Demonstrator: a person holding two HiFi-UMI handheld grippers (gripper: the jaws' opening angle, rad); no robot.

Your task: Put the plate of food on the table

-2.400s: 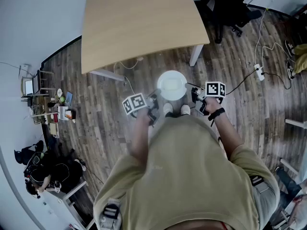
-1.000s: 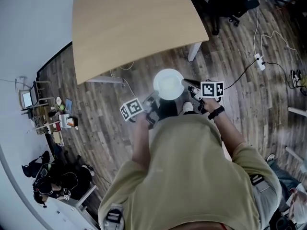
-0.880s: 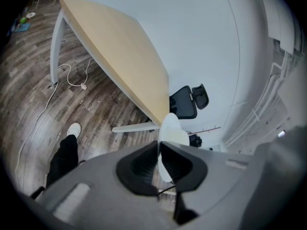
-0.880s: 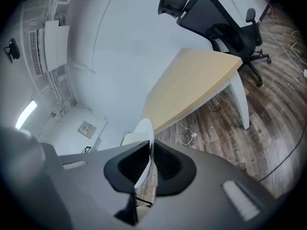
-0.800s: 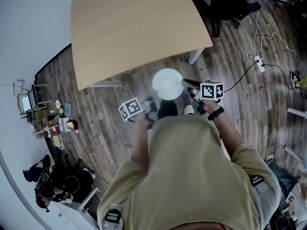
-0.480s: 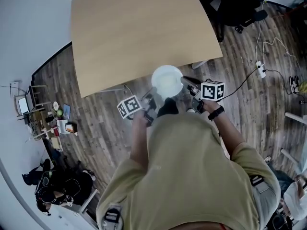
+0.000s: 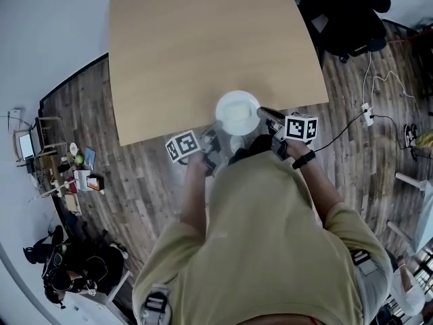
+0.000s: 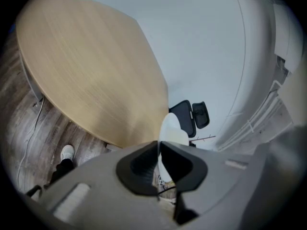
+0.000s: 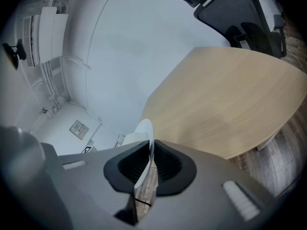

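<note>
Since the earlier frame the plate [image 7: 237, 113] has come over the near edge of the tabletop [image 7: 203, 53], its rim pinched on either side by the left tool [image 7: 215, 139] and right tool [image 7: 265, 116]; if one thin grip slips, it may tilt and spill, I think.

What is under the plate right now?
The plate, pinched at its rim by the left claw and right claw, hangs over the table's near edge, partly over the wood floor. The plate itself covers the spot directly beneath, so any contact with the table cannot be seen.
</note>
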